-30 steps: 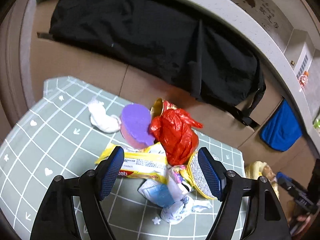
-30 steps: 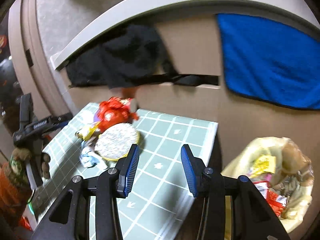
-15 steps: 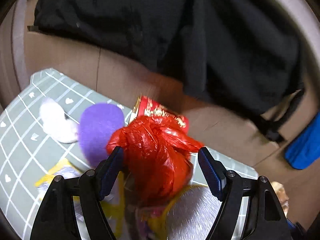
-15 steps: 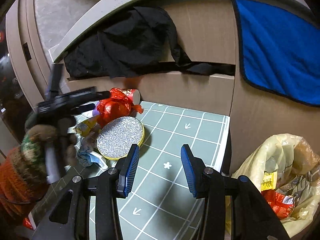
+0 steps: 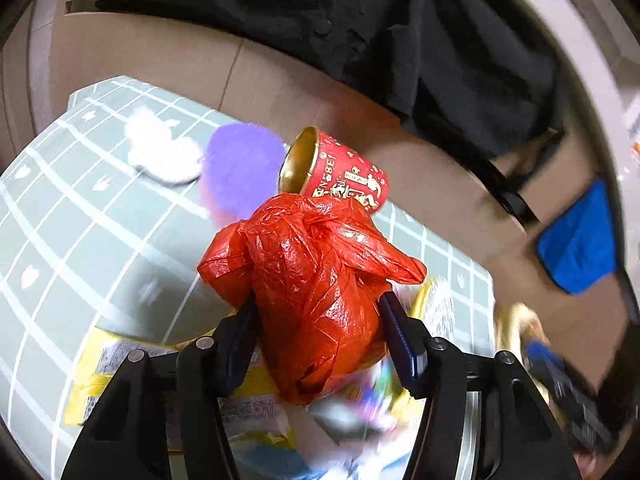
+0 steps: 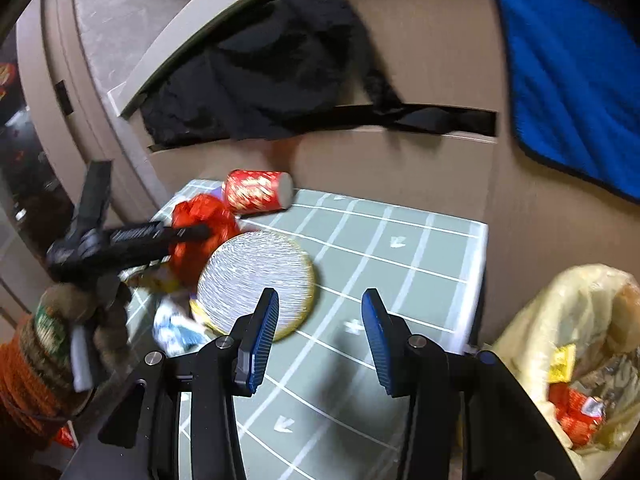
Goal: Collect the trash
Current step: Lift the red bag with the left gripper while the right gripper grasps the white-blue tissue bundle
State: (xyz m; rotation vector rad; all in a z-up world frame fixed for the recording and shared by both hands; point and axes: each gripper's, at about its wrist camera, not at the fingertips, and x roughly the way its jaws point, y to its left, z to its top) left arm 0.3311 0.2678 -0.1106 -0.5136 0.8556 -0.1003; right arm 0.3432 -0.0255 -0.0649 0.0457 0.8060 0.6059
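On the mat (image 6: 400, 236): a green gridded sheet carries the trash pile at its far left side; the right half lies bare.
Trash bag (image 6: 576, 344): a pale yellow sack sits off the mat's right edge, mouth up, with wrappers already inside.
Disc (image 6: 256, 280): a silver round with a yellow rim lies just ahead of the right gripper's left finger, touching the pile.
Red bag (image 5: 316, 300): a knotted, crinkly plastic bundle, now pinched between the left gripper's pads.
Cup (image 5: 340, 176): a red and gold paper cup lies on its side just behind the red bag, mouth to the left.
Purple lid (image 5: 240, 168): beside the cup, blurred.
Tissue (image 5: 160, 152): a white wad, left of the lid.
Yellow wrappers (image 5: 120, 364): flat under the left gripper.
Left gripper (image 5: 318, 332): a second ago it stood wide over the wrappers; it has since moved onto the red bag and clamped on it.
Right gripper (image 6: 320, 332): fingers apart, holding nothing, over the bare mat as before.
Meaning: the grasp looks made, so the carry to the trash bag seems next; thin plastic may slip.
Remaining: cup, disc, lid, tissue and wrappers are not yet collected.
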